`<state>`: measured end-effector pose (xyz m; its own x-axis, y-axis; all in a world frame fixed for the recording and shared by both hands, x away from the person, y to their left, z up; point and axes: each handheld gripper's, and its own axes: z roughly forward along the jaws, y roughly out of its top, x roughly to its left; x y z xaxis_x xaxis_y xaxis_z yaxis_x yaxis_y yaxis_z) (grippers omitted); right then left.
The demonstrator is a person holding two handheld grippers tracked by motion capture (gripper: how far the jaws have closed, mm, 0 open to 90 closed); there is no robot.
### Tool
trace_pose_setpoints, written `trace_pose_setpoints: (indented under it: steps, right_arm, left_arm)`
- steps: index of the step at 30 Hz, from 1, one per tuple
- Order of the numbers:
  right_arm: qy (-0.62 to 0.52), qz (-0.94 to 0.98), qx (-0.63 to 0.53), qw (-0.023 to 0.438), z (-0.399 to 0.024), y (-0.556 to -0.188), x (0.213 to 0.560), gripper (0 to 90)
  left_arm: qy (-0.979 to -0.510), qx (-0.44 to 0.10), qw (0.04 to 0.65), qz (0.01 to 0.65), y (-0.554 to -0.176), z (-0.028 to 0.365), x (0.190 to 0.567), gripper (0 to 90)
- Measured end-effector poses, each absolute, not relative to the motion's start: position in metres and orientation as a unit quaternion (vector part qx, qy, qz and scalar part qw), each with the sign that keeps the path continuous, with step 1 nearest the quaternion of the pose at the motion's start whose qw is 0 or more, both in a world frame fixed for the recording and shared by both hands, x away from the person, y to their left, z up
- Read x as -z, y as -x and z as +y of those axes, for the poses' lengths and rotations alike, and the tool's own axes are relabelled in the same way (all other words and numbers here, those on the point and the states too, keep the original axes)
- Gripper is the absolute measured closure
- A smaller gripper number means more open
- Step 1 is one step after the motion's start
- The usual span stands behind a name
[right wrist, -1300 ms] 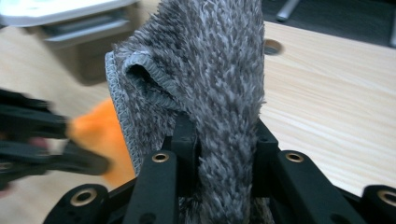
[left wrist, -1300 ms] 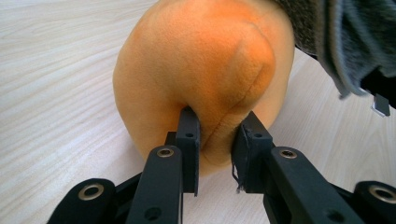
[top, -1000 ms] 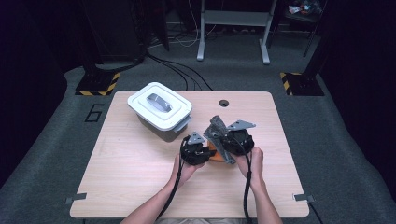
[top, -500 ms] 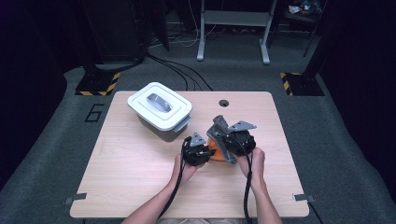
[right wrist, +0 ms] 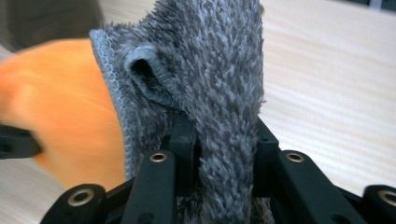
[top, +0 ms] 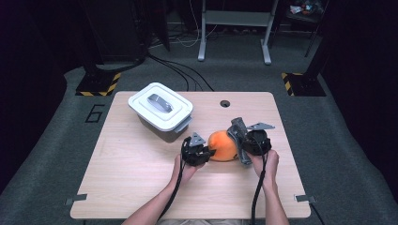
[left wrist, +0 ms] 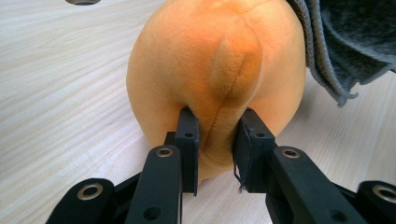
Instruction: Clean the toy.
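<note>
Near the front middle of the worktop, the left claw is pinched tight on a fold of the orange plush toy, which sits on the wood between both hands. Just right of it, the right claw is clamped on a grey fuzzy cloth touching the toy's right side. Farther left stands a lidded white container.

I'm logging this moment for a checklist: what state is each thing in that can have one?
Orange plush ball: resting on the table, a fold of it pinched.
Grey cloth: bunched, clamped, beside the ball.
White container: lid on, standing apart.
Left gripper: shut on the ball's plush fold.
Right gripper: shut on the cloth.
</note>
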<state>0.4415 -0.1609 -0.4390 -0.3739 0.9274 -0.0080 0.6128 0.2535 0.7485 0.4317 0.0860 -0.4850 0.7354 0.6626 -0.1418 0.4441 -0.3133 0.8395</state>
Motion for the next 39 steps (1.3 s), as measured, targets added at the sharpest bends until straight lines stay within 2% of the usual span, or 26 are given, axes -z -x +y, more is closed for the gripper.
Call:
trace_pose_setpoints:
  steps: [8, 14, 22, 29, 39]
  right_arm:
    - [-0.552, 0.748, -0.31, 0.202, -0.18, -0.456, 0.469, 68.9]
    - [-0.533, 0.742, -0.34, 0.221, -0.179, -0.444, 0.447, 69.1]
    - [-0.447, 0.774, -0.377, 0.241, -0.132, -0.42, 0.404, 68.9]
    - [-0.412, 0.806, -0.341, 0.252, -0.091, -0.422, 0.411, 69.0]
    - [-0.449, 0.784, -0.357, 0.239, -0.124, -0.429, 0.418, 69.3]
  left_arm:
    - [-0.802, -0.113, 0.473, 0.347, -0.432, 0.087, 0.486, 72.8]
    - [-0.801, -0.113, 0.475, 0.347, -0.432, 0.087, 0.487, 72.8]
    - [-0.805, -0.114, 0.471, 0.343, -0.431, 0.086, 0.486, 72.8]
    - [-0.805, -0.117, 0.469, 0.344, -0.432, 0.087, 0.486, 72.8]
    - [-0.807, -0.119, 0.47, 0.337, -0.431, 0.084, 0.485, 72.8]
